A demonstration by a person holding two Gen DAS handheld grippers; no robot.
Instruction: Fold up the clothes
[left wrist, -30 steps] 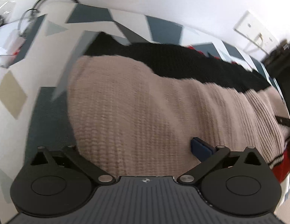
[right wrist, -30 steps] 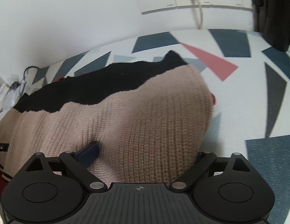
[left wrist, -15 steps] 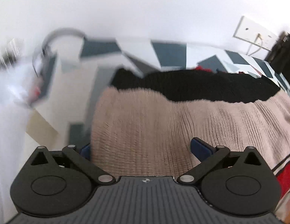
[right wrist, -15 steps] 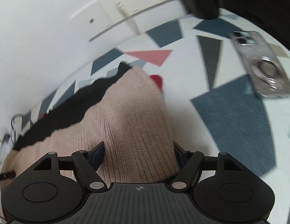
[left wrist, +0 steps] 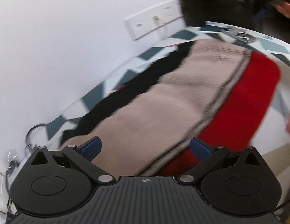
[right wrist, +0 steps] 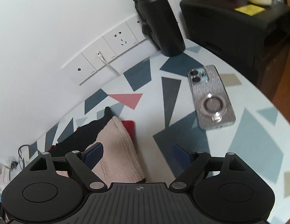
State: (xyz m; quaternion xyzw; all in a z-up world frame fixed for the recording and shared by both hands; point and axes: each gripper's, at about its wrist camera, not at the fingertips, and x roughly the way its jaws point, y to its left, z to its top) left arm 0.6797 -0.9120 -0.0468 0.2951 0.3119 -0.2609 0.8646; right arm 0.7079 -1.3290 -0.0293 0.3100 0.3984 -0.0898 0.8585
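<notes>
Folded chunky-knit sweater in beige, black and red (left wrist: 163, 108) lay flat on the white tabletop patterned with grey-blue shapes, close to the wall. Beige ribbed panel on top, jagged black band along the wall-side edge, solid red band along the opposite edge, thin dark stripe between beige and red. In the right wrist view its end (right wrist: 116, 145) showed: beige layer over black, a small red corner poking out.

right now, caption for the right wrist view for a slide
Open right gripper above folded knit sweater on patterned table, phone lying nearby.
</notes>
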